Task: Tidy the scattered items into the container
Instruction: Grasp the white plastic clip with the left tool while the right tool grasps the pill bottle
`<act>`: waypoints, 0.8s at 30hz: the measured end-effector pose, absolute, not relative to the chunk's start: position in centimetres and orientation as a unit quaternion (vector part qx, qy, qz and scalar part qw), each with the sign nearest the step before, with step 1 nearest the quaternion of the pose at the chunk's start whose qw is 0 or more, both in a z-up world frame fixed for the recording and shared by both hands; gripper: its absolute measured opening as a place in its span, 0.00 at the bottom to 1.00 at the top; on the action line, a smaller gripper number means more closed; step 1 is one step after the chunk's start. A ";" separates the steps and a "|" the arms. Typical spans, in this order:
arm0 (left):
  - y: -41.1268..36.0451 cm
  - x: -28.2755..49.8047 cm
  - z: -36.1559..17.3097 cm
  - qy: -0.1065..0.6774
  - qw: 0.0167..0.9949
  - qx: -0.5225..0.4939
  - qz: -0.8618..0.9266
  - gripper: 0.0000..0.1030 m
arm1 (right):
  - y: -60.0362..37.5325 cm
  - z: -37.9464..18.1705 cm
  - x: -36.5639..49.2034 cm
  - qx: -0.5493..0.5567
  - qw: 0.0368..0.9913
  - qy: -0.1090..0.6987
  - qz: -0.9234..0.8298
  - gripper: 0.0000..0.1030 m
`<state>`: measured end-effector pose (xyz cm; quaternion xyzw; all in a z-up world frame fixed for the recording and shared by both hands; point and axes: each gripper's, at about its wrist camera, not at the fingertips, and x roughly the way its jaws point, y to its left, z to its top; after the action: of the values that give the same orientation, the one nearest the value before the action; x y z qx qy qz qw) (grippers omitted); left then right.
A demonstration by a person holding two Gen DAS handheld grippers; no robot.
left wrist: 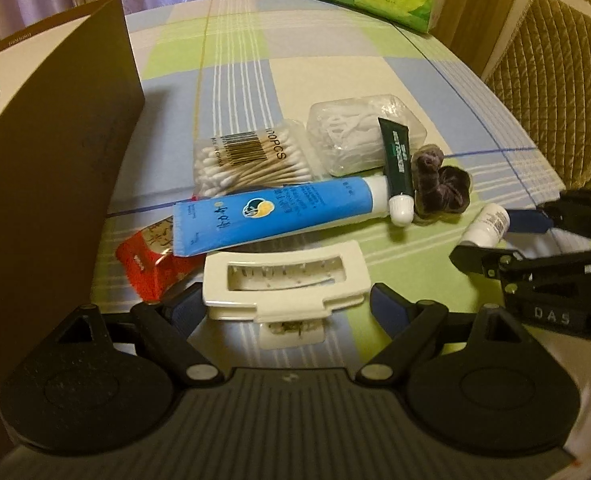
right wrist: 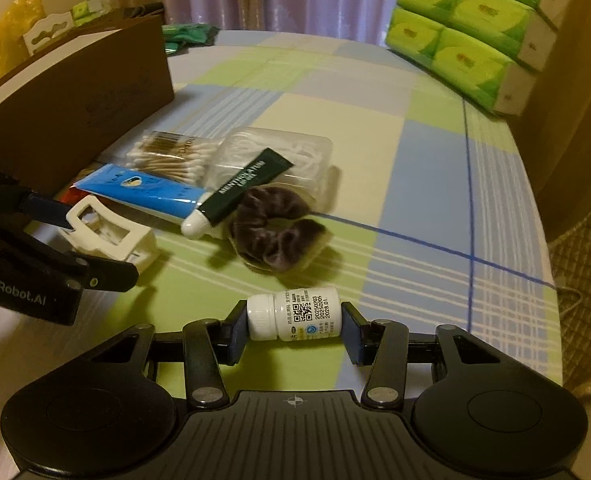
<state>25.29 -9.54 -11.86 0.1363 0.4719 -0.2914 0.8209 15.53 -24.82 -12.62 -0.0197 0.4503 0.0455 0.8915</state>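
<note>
I have each gripper on 1 item so both can go to the brown box [right wrist: 75, 92] at the left in a single trip. My right gripper [right wrist: 294, 322] is clamped endwise on the small white bottle [right wrist: 295, 314], cap to base. My left gripper [left wrist: 285, 300] brackets the white hair claw [left wrist: 283, 280], jaws wide; I cannot tell whether they grip it.

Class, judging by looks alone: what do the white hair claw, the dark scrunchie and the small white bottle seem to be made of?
Hair claw: likely hard plastic; glossy cream, moulded teeth.
Scrunchie: probably velvet-like fabric; soft sheen, gathered folds.
Small white bottle: seemingly opaque plastic, ribbed cap, printed label.
</note>
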 end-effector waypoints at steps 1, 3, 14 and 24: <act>-9.7 25.4 -12.0 0.474 0.821 0.135 -0.290 0.83 | -24.9 -12.6 15.5 -0.019 0.892 0.450 0.045 0.44; -10.0 25.7 -12.1 0.475 0.821 0.134 -0.286 0.83 | -25.0 -12.6 15.4 -0.018 0.892 0.450 0.044 0.44; -10.3 25.5 -12.6 0.464 0.824 0.147 -0.290 0.83 | -24.9 -12.6 15.4 -0.019 0.892 0.450 0.042 0.44; -9.6 24.3 -12.4 0.469 0.818 0.159 -0.293 0.83 | -24.6 -12.6 15.1 -0.022 0.890 0.454 0.047 0.44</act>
<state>24.33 -9.64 -12.37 0.1593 0.4692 -0.2935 0.8175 15.14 -24.60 -12.57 -0.0216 0.4535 0.0467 0.8898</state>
